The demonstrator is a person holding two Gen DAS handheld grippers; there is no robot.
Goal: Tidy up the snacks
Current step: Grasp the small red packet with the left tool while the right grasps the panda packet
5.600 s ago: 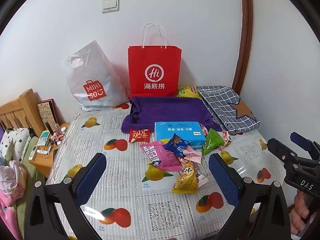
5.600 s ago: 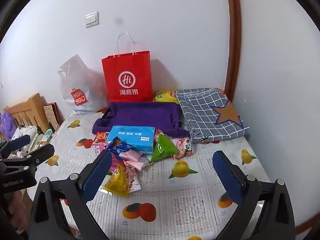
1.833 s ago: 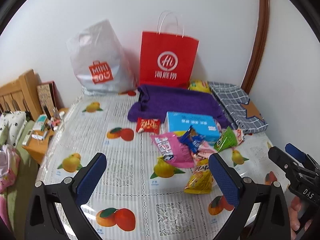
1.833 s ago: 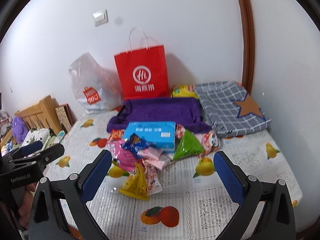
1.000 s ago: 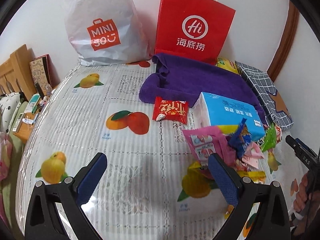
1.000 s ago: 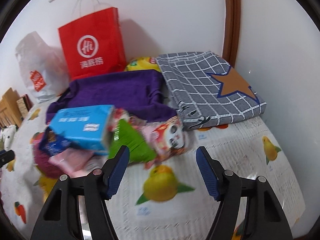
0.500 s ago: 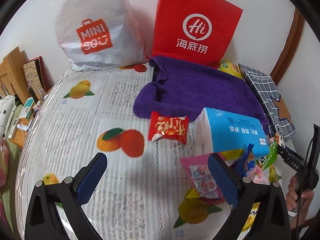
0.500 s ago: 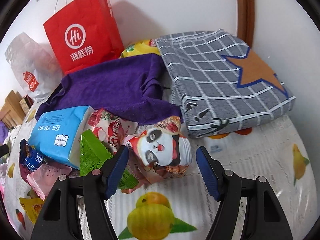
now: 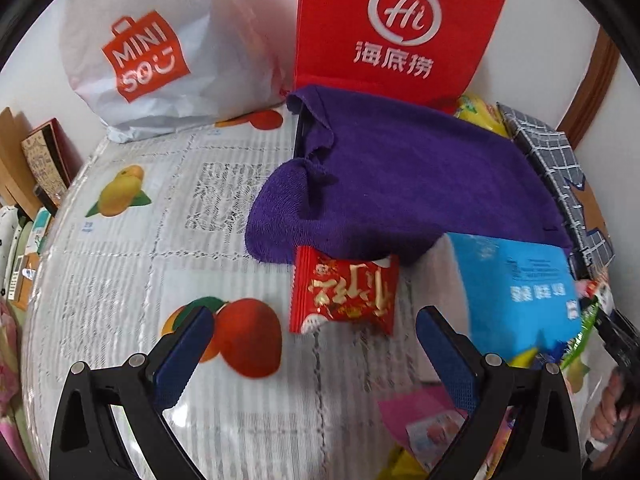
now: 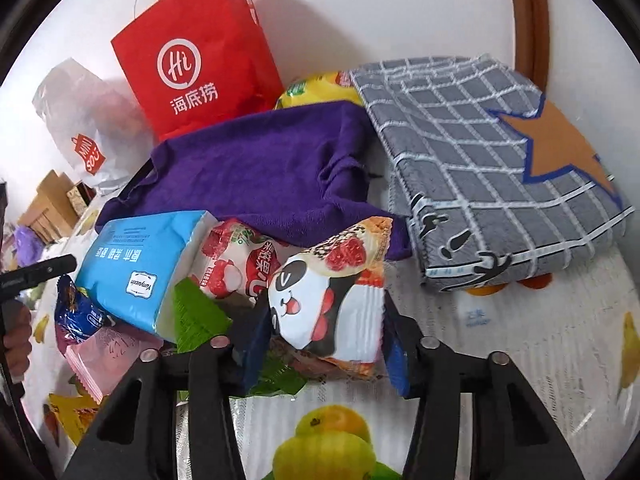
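Both grippers have pushed in close since a second ago: the right gripper (image 10: pixel 326 338) now has its pads on either side of the panda snack packet (image 10: pixel 332 300), apparently squeezing it, at the pile's edge by the purple towel (image 10: pixel 260 176). The left gripper (image 9: pixel 314 360) hangs wide apart before the red snack packet (image 9: pixel 345 294). I'd pinch gently and lift straight, so neighbouring packets don't drag.

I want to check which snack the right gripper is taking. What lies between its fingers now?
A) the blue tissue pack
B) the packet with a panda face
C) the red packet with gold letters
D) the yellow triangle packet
B: in the right wrist view, the right gripper has its two fingers on either side of the panda packet.
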